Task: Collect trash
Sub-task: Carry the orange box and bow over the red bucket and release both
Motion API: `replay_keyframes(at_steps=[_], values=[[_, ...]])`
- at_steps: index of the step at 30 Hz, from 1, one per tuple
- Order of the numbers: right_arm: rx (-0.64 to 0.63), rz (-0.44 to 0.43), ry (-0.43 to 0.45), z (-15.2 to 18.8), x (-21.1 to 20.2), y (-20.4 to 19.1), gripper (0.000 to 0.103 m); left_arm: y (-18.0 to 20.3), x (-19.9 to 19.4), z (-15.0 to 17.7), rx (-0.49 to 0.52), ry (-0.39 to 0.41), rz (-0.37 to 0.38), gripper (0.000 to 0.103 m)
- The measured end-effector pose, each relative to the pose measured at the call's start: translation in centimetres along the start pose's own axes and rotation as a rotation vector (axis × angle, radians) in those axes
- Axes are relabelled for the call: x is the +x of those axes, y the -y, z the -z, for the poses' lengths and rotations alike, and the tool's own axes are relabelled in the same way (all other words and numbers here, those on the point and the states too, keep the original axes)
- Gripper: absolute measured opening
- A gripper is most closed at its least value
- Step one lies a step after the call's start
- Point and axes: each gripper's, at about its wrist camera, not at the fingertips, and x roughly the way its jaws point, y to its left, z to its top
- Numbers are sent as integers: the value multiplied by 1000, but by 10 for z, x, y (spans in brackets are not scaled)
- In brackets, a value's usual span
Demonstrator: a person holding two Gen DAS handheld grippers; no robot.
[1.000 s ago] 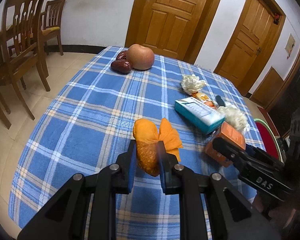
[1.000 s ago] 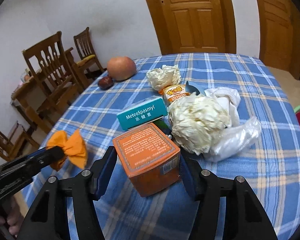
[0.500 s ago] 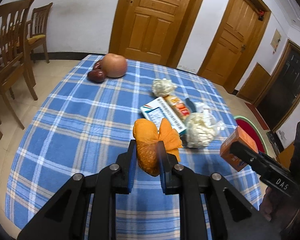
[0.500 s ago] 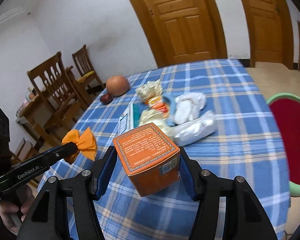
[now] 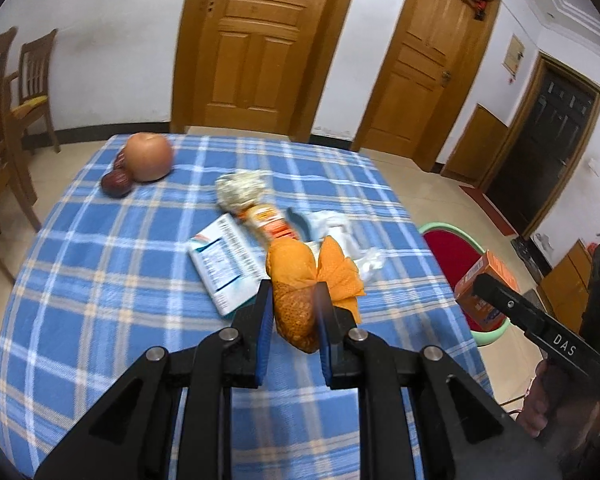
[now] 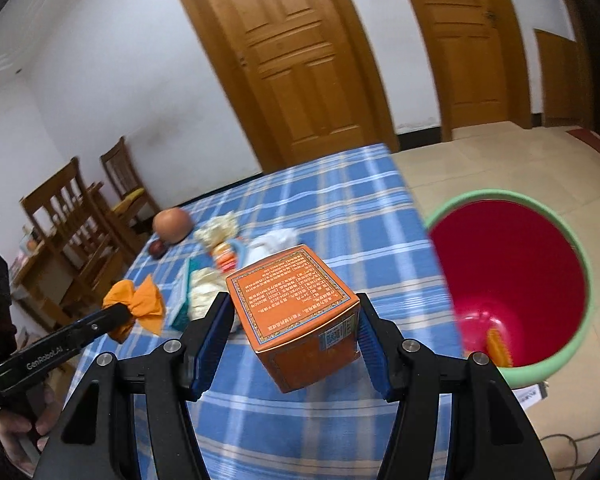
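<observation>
My right gripper (image 6: 296, 338) clamps the orange carton (image 6: 300, 316) across its stiff sides, just beside the red bin (image 6: 580, 320); it looks light. My left gripper (image 5: 294, 316) pinches soft, crushable orange peel (image 5: 300, 280), farther from the bin.

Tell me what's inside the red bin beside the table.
In the right wrist view, the bin holds some blurred pink and orange trash near its bottom. What they are is unclear, and the right gripper's jaws cover the bin's nearest part.

A blue plaid table (image 5: 100, 280) bears an apple (image 5: 148, 156), dates (image 5: 116, 184) and scattered wrappers (image 5: 240, 190).
</observation>
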Motion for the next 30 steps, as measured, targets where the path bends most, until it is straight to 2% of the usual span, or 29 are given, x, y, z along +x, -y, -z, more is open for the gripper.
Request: replay_keyframes(at_steps=[7,12,17,26,30], values=[[54,92,25,-4,-11,41,62,39,24,-11,47,-28,55,19],[76,203,43,-4,-17,70,62,65,41,-17,75,-53,91,19],[117,272,39,-4,-17,103,62,90,57,-21,104,-74,119,19],[158,334,18,-1,-8,143,63,124,89,-22,143,-122,159,19],[176,335,11,1,-8,152,63,135,97,-22,160,-135,167,19]])
